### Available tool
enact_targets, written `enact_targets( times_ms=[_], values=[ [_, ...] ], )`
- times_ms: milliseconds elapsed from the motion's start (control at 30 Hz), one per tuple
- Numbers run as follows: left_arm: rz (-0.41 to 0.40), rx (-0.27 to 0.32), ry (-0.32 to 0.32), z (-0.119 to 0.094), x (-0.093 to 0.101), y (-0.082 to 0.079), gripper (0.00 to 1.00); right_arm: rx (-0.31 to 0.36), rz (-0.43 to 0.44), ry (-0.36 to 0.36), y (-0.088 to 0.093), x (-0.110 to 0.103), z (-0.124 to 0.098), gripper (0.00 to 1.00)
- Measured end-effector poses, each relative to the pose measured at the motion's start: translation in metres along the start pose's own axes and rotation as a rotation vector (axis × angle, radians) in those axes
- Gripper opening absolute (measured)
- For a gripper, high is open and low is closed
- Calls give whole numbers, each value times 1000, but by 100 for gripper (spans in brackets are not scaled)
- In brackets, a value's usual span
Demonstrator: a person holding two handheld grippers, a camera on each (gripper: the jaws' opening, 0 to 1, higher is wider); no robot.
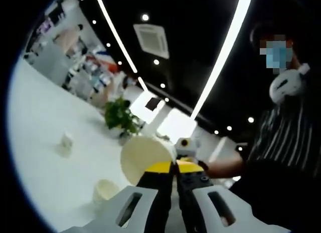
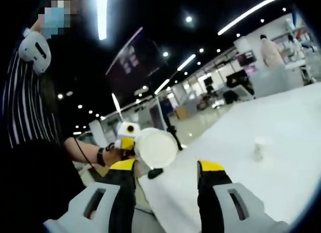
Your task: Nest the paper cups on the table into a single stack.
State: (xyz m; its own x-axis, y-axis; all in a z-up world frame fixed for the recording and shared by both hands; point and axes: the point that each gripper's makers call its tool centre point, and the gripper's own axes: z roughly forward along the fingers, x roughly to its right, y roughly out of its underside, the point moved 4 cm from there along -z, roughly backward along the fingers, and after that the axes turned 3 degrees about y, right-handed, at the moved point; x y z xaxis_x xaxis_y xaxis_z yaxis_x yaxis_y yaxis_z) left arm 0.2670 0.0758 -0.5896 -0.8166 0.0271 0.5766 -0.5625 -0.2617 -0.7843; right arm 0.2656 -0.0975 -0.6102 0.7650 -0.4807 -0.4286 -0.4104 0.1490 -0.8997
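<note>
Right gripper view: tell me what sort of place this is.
Probably a large open office or showroom. Long strip lights run across a dark ceiling, desks and screens stand in the background, and a person stands there beyond the white table.

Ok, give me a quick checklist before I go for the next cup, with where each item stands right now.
1. Left tool shut on a cup: ok, its jaws pinch the held cup at its rim.
2. Right tool free: ok, jaws apart, nothing between them.
3. Upright cup left to collect: ok, standing alone on the white table.
4. Another cup near the left tool: ok, on the table.
5. Whether the held cup is one cup or already a stack: cannot tell.
</note>
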Motion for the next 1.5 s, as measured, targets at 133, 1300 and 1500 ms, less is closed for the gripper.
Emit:
enact_targets(
  times_ms=[133, 1300, 1500],
  values=[
    [17, -10, -8, 0, -2, -5, 0, -33, -16, 69, 9, 14, -16, 53],
    [164, -351, -63, 14, -27, -21, 0, -119, -187, 465, 7, 107, -76, 100],
    [209, -441, -94, 16, -36, -16, 0, -165, -214, 476, 10, 115, -79, 100]
  ],
)
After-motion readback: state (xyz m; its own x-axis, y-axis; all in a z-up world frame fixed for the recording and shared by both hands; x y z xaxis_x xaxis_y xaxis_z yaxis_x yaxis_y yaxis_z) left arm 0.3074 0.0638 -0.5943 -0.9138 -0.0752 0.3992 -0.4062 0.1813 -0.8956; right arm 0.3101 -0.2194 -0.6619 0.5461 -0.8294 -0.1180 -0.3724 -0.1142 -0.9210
